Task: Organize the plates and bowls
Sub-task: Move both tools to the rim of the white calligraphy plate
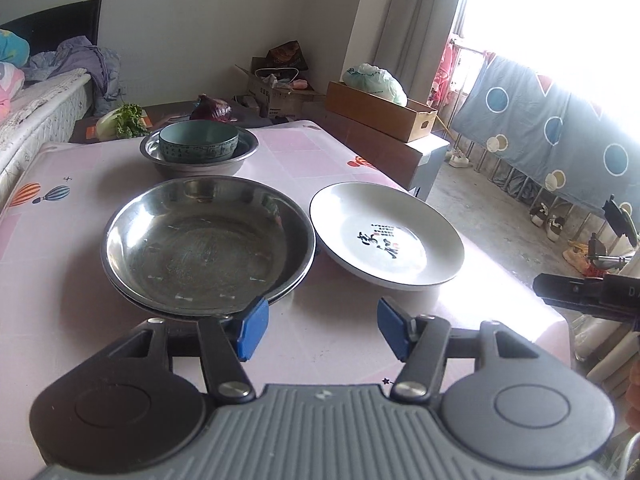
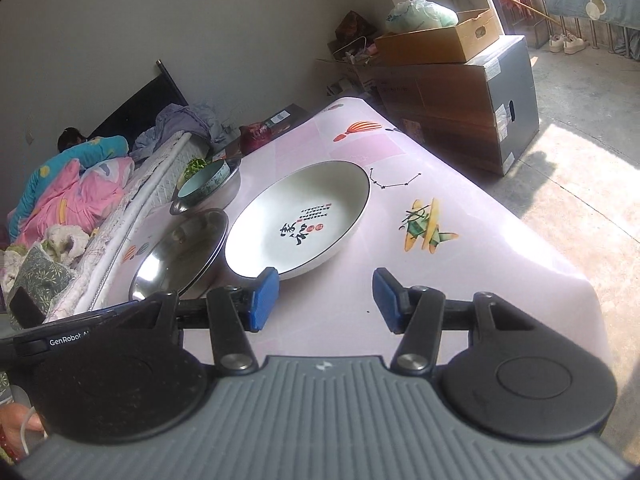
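Bowls nested: teal bowl (image 1: pixel 199 141) inside steel basin (image 1: pixel 199 156). Steel plates (image 1: pixel 208 240) stacked; white plate (image 1: pixel 386 236) left apart. Left gripper (image 1: pixel 322 330), right gripper (image 2: pixel 326 300): both open, empty.

Counter (image 1: pixel 340 360), covered in a pink cloth printed with hot-air balloons, carrying: two nested stainless steel plates (image 1: pixel 208 240) nearest the camera, a white ceramic plate (image 1: pixel 386 234) with black calligraphy just beside them on the right, its rim at or over theirs, and further back a teal ceramic bowl (image 1: pixel 199 142) sitting inside a steel basin (image 1: pixel 199 160). Left gripper (image 1: pixel 316 328) in the foreground, its blue-padded jaws apart with nothing between them, the left pad overlapping the near rim of the steel plates. Right gripper (image 1: pixel 592 292) partly visible at the right edge, dark-bodied, off the counter's corner.
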`<action>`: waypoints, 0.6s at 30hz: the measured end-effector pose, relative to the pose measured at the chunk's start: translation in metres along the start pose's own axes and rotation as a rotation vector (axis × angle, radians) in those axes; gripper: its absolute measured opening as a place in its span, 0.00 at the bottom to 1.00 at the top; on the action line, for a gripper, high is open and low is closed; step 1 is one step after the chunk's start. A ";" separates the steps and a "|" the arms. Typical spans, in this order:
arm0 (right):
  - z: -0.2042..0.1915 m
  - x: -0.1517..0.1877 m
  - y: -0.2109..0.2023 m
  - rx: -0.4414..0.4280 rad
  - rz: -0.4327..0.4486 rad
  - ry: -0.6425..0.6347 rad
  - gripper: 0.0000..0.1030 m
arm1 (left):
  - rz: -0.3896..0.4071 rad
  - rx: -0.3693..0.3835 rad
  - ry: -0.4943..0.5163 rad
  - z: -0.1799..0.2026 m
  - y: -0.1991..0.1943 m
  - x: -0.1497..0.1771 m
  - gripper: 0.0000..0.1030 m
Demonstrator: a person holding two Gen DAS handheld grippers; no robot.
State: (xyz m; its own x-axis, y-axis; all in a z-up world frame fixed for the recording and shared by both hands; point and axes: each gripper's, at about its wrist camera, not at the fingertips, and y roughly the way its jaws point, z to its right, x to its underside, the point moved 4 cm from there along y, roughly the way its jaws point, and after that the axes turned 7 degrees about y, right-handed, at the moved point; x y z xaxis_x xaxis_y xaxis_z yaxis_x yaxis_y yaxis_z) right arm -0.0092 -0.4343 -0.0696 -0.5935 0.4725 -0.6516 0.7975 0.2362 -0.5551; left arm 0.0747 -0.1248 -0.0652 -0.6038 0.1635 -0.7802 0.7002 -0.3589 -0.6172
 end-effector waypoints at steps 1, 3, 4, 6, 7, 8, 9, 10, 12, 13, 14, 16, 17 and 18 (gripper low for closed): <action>0.006 -0.001 0.000 0.000 -0.001 0.004 0.50 | -0.007 0.013 0.001 0.008 0.008 0.001 0.60; 0.021 -0.006 0.001 0.000 -0.006 0.015 0.50 | -0.019 0.028 0.000 0.019 0.021 0.003 0.59; 0.028 -0.008 0.003 -0.001 -0.009 0.020 0.50 | -0.023 0.032 -0.003 0.023 0.027 0.003 0.59; 0.037 -0.016 0.011 -0.008 -0.020 0.029 0.50 | -0.032 0.040 -0.025 0.028 0.037 0.002 0.59; 0.042 -0.020 0.017 -0.017 -0.027 0.031 0.50 | -0.035 0.046 -0.045 0.028 0.042 0.001 0.59; 0.045 -0.023 0.022 -0.026 -0.034 0.031 0.50 | -0.036 0.054 -0.067 0.028 0.046 0.000 0.59; 0.047 -0.026 0.028 -0.034 -0.041 0.030 0.50 | -0.035 0.059 -0.087 0.028 0.049 -0.002 0.59; 0.047 -0.030 0.036 -0.043 -0.049 0.027 0.50 | -0.032 0.061 -0.107 0.027 0.053 -0.004 0.60; 0.047 -0.038 0.055 -0.065 -0.071 0.019 0.50 | -0.028 0.055 -0.121 0.027 0.060 -0.008 0.60; 0.048 -0.043 0.063 -0.075 -0.081 0.015 0.50 | -0.025 0.048 -0.125 0.027 0.064 -0.010 0.60; 0.048 -0.046 0.072 -0.083 -0.090 0.012 0.49 | -0.025 0.045 -0.126 0.028 0.067 -0.012 0.60; 0.047 -0.056 0.092 -0.098 -0.114 -0.002 0.48 | -0.030 0.036 -0.133 0.028 0.074 -0.015 0.60; 0.046 -0.061 0.101 -0.102 -0.120 -0.009 0.48 | -0.034 0.035 -0.139 0.028 0.077 -0.016 0.60; 0.045 -0.068 0.111 -0.107 -0.126 -0.019 0.47 | -0.041 0.037 -0.147 0.028 0.081 -0.016 0.60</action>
State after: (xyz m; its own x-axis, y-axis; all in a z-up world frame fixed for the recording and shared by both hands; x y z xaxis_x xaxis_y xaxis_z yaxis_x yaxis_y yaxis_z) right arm 0.1144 -0.4783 -0.1103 -0.6909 0.4173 -0.5903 0.7228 0.3825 -0.5756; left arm 0.1309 -0.1825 -0.0998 -0.6829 0.0432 -0.7292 0.6611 -0.3883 -0.6420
